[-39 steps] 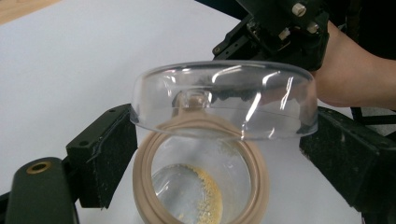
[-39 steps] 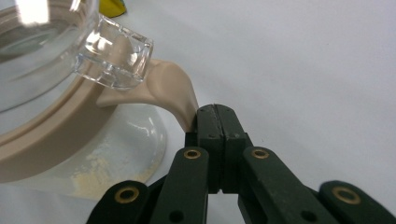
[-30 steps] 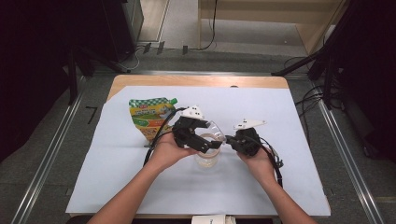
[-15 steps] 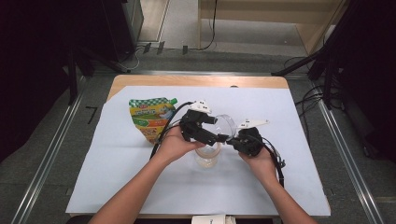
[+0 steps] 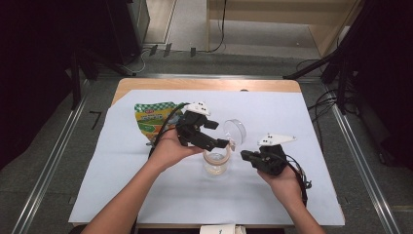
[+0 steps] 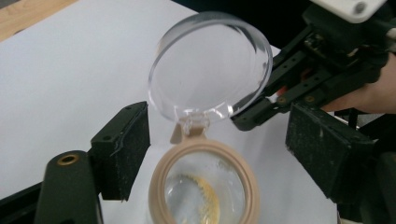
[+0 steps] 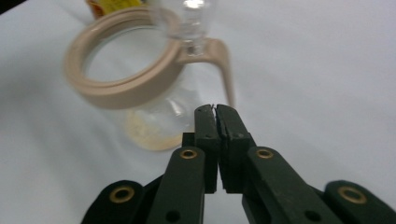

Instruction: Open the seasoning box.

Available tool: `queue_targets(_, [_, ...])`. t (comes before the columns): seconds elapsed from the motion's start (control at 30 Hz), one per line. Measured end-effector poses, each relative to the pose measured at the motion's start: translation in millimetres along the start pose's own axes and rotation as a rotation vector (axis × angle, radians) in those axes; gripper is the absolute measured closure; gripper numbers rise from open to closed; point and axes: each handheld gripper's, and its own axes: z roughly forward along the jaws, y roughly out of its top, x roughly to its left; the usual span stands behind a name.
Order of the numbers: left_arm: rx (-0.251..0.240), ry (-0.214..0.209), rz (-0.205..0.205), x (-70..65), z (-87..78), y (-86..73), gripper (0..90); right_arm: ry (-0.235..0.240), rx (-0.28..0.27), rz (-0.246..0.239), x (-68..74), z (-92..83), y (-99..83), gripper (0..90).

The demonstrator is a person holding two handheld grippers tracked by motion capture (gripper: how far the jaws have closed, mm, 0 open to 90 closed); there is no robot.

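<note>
Since a second ago my left gripper (image 5: pixel 221 134) has lifted off the jar (image 5: pixel 215 162) and now hangs just above its mouth, and its jaws have just been closing a little; they still stand wide apart, released, either side of the beige rim (image 6: pixel 204 184) in the left gripper view, with nothing pressed between the pads. My right gripper (image 5: pixel 245 156) has drawn back from the jar toward 3 o'clock and sits just beside it, jaws clenched together on nothing, as the right gripper view (image 7: pixel 215 109) shows plainly. The clear lid (image 5: pixel 234 130) has changed most: it was not standing up before, and now it is swung open on its hinge, tilted upright at the jar's 1 o'clock. The jar stands near the middle of the white sheet (image 5: pixel 302 122), upright, glass with a beige collar and a handle (image 7: pixel 225 70). Inside I see a thin yellowish residue (image 6: pixel 205 196) on the bottom and little else. At 10 o'clock from the jar a green pouch (image 5: pixel 152 119) lies flat on the sheet, partly behind my left hand (image 5: pixel 170 148); I cannot tell what it holds.
</note>
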Motion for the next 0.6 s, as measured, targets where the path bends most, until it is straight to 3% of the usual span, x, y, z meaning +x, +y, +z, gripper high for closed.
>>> queue_targets(0.1, [-0.002,-0.001,-0.012,1.1,-5.7,-2.4,25.3,0.016,0.001,0.003,7.0,-2.9,-2.1,87.5])
queue_targets(0.23, [-0.012,-0.021,-0.03,4.0,-16.8,-8.7,31.6,0.031,0.011,-0.03,21.7,-5.2,-3.9,83.2])
queue_targets(0.27, [-0.008,-0.012,-0.037,5.3,-20.6,-10.7,33.0,0.06,0.008,-0.04,29.1,-5.6,-3.2,79.9])
queue_targets(0.37, [-0.016,-0.007,-0.037,7.1,-26.6,-14.6,35.8,0.085,0.004,-0.046,35.3,-5.0,-2.4,75.7])
queue_targets(0.47, [-0.023,-0.008,-0.078,14.0,-34.3,-22.4,40.8,0.114,0.006,-0.072,45.5,-1.1,0.1,68.1])
queue_targets(0.57, [-0.012,-0.005,-0.082,16.8,-38.6,-25.9,42.4,0.138,0.008,-0.067,50.2,1.7,0.5,64.8])
queue_targets(0.6, [-0.007,-0.007,-0.08,18.2,-40.6,-27.2,45.4,0.158,0.015,-0.086,54.5,4.9,0.5,62.3])
